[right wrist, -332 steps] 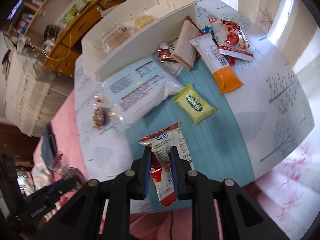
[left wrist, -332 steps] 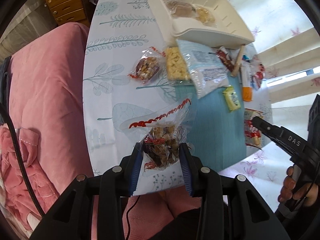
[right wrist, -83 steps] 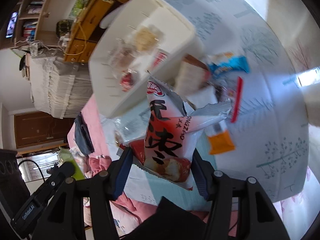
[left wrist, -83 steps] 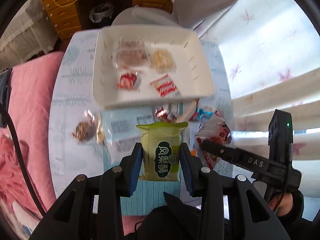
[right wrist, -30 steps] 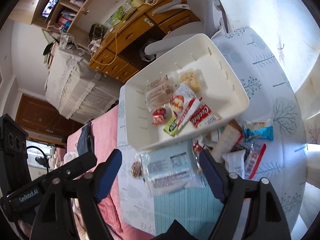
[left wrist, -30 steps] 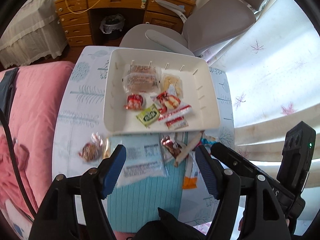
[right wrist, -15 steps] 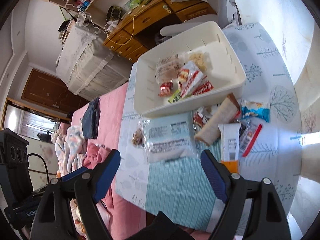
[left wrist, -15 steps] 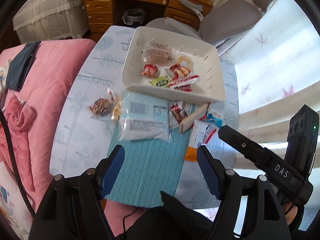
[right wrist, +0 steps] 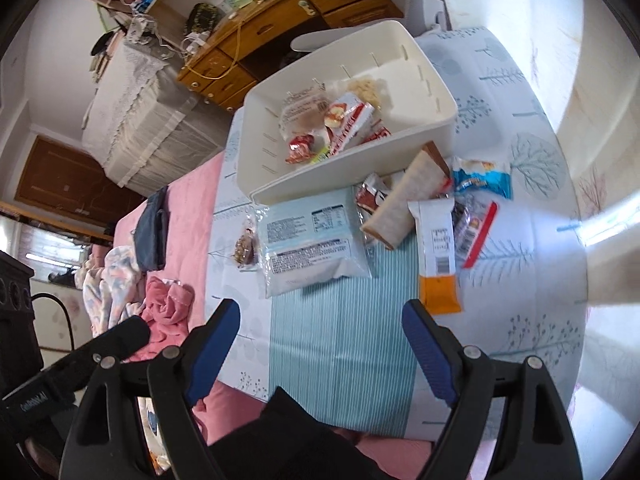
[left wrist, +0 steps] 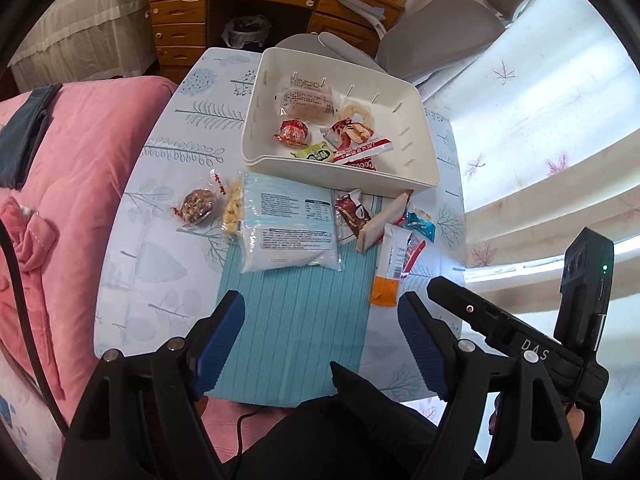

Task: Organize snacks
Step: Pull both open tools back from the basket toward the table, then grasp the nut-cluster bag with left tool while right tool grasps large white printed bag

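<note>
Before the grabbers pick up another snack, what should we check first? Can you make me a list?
1. Left gripper empty and open: ok, the jaws stand wide apart with nothing between them.
2. Right gripper empty and open: ok, same.
3. Room left in the white bin: ok, bare floor shows on its right side.
4. Snacks still waiting on the table: ok, the big pale blue pack, the orange-ended packet and the nut cake all lie outside the bin.
5. Big blue pack free to lift: cannot tell, its top edge lies close against the bin wall.
6. Grippers clear of each other: ok, they hang apart above the table's near edge.
</note>
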`<act>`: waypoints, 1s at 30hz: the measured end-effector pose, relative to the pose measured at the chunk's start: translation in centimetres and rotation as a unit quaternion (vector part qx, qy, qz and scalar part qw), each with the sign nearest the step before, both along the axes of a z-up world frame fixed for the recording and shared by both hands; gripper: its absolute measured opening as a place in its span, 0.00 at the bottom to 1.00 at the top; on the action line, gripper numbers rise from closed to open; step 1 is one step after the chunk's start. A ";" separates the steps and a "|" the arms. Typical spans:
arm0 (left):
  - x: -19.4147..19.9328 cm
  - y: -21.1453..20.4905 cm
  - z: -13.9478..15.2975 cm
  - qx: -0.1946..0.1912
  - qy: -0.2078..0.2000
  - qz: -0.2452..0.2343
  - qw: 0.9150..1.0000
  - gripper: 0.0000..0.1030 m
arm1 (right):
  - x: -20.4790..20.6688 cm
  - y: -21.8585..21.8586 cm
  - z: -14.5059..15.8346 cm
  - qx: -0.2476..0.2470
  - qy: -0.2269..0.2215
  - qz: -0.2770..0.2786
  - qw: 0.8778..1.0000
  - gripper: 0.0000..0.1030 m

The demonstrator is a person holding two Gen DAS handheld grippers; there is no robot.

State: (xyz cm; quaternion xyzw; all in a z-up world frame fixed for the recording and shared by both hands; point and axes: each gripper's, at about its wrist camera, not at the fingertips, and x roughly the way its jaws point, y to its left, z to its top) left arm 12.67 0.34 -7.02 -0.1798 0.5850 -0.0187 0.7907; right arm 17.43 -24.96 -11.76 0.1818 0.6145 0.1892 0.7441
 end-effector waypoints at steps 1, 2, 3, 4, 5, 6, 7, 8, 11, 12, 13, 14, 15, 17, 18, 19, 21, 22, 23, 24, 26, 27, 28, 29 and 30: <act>0.0 0.5 -0.1 -0.001 0.000 -0.005 1.000 0.76 | -0.3 0.3 -0.1 -0.003 0.002 -0.006 1.000 0.82; -0.1 1.0 -0.1 -0.002 0.000 -0.010 1.000 0.76 | -0.7 0.6 -0.2 -0.005 0.005 -0.014 1.000 0.81; -0.2 1.7 -0.2 -0.002 -0.001 -0.018 1.000 0.76 | -1.0 0.8 -0.3 -0.006 0.007 -0.020 1.000 0.81; -0.2 2.1 -0.3 -0.002 0.000 -0.022 1.000 0.76 | -1.3 1.1 -0.5 -0.006 0.010 -0.029 1.000 0.82; -0.2 2.8 -0.5 -0.001 0.001 -0.029 1.000 0.76 | -1.7 1.5 -0.6 -0.008 0.014 -0.040 0.999 0.82; -0.3 3.3 -0.6 0.000 0.002 -0.034 0.999 0.76 | -2.0 1.8 -0.7 -0.008 0.017 -0.049 0.999 0.82; -0.4 3.9 -0.7 0.000 0.002 -0.041 0.999 0.76 | -2.3 2.1 -0.7 -0.009 0.017 -0.056 0.998 0.81; -0.4 4.3 -0.9 0.001 0.003 -0.046 0.999 0.76 | -2.6 2.5 -0.7 -0.010 0.018 -0.065 0.998 0.81; -0.5 6.0 -1.3 0.006 0.006 -0.065 0.998 0.76 | -3.7 3.8 -0.8 -0.013 0.019 -0.087 0.996 0.81; -0.5 6.6 -1.5 0.006 0.007 -0.072 0.997 0.76 | -4.0 4.2 -0.9 -0.013 0.020 -0.093 0.995 0.81; -0.6 7.1 -1.6 0.007 0.008 -0.078 0.997 0.76 | -4.5 4.8 -1.0 -0.015 0.023 -0.101 0.995 0.81; -0.6 7.6 -1.8 0.009 0.010 -0.087 0.996 0.76 | -4.7 5.2 -1.1 -0.016 0.024 -0.106 0.994 0.81; -0.7 8.0 -1.9 0.011 0.012 -0.093 0.996 0.76 | -5.1 5.7 -1.2 -0.017 0.026 -0.113 0.993 0.81; -0.9 8.8 -2.3 0.013 0.015 -0.109 0.994 0.76 | -6.2 6.7 -1.5 -0.019 0.029 -0.128 0.991 0.81; -0.9 9.1 -2.6 0.014 0.018 -0.119 0.993 0.76 | -6.6 7.0 -1.7 -0.019 0.030 -0.134 0.990 0.81; -0.9 9.5 -2.8 0.016 0.018 -0.130 0.991 0.76 | -7.0 7.4 -1.8 -0.020 0.032 -0.141 0.989 0.81; -1.2 10.0 -3.0 0.014 0.007 -0.149 0.989 0.76 | -8.1 8.1 -2.0 -0.022 0.031 -0.155 0.987 0.81; -1.3 10.2 -3.1 0.016 0.001 -0.158 0.987 0.76 | -8.6 8.3 -2.1 -0.022 0.028 -0.161 0.986 0.81; -1.5 10.4 -3.2 0.023 -0.003 -0.167 0.986 0.76 | -9.1 8.5 -2.2 -0.024 0.027 -0.165 0.986 0.81; -1.5 10.5 -3.3 0.028 -0.008 -0.175 0.984 0.76 | -9.4 8.7 -2.2 -0.026 0.028 -0.169 0.985 0.81; -1.6 10.9 -3.6 0.030 -0.014 -0.188 0.982 0.76 | -10.2 9.0 -2.3 -0.030 0.024 -0.175 0.984 0.81; -1.5 11.1 -3.9 0.030 -0.019 -0.196 0.980 0.76 | -10.6 9.2 -2.3 -0.035 0.020 -0.176 0.984 0.81; -1.5 11.2 -4.1 0.032 -0.021 -0.199 0.979 0.76 | -10.8 9.4 -2.2 -0.040 0.013 -0.177 0.983 0.81; -1.3 11.2 -4.4 0.036 -0.024 -0.204 0.978 0.76 | -11.0 9.5 -2.2 -0.045 0.007 -0.177 0.983 0.81; -1.1 11.3 -4.9 0.042 -0.023 -0.209 0.977 0.76 | -11.1 9.5 -2.2 -0.051 0.003 -0.176 0.983 0.81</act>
